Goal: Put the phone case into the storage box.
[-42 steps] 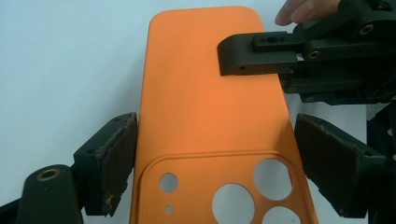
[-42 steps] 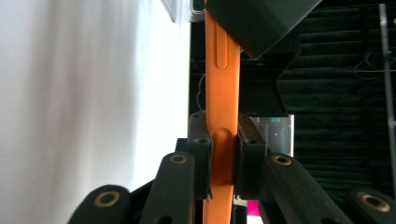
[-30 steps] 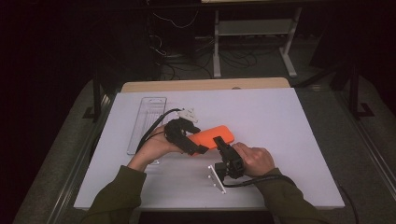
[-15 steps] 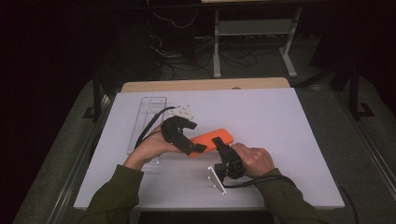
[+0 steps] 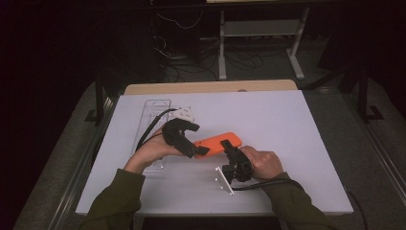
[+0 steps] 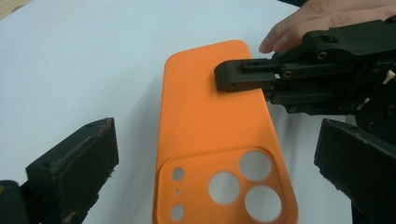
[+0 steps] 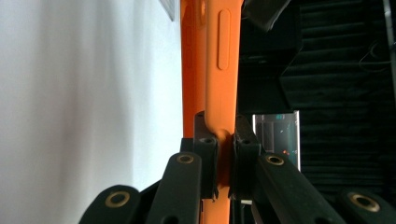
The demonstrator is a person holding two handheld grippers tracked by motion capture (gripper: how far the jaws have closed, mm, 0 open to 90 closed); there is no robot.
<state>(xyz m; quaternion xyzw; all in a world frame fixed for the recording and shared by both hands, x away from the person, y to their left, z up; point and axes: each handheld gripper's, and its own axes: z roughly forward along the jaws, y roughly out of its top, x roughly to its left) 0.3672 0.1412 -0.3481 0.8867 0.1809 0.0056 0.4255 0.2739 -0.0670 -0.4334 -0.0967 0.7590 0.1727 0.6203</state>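
Observation:
An orange phone case [image 5: 221,142] lies on the white table [image 5: 287,124], back side up, with its camera holes [image 6: 254,165] toward my left gripper. My left gripper [image 5: 198,140] stands open at that end. Its jaws have just been opening, and the case [image 6: 210,116] lies between them untouched. In the left gripper view the two black pads [image 6: 88,163] sit wide on either side. My right gripper [image 5: 226,146] is shut on the case's long edge near the other end. The right gripper view shows both jaws pinching the orange rim [image 7: 224,56], with my right gripper [image 7: 223,140] tight on it.
A clear plastic tray [image 5: 155,115] and some small white parts [image 5: 184,114] lie at the left rear of the table. A wooden board [image 5: 210,87] borders the far edge. A small white bracket [image 5: 224,179] sits by the right hand. Cables and a metal stand are behind the table.
The left gripper's jaws have opened off the case's camera end, and that hand has drawn slightly away to the left. The right gripper has kept its grip and its place.

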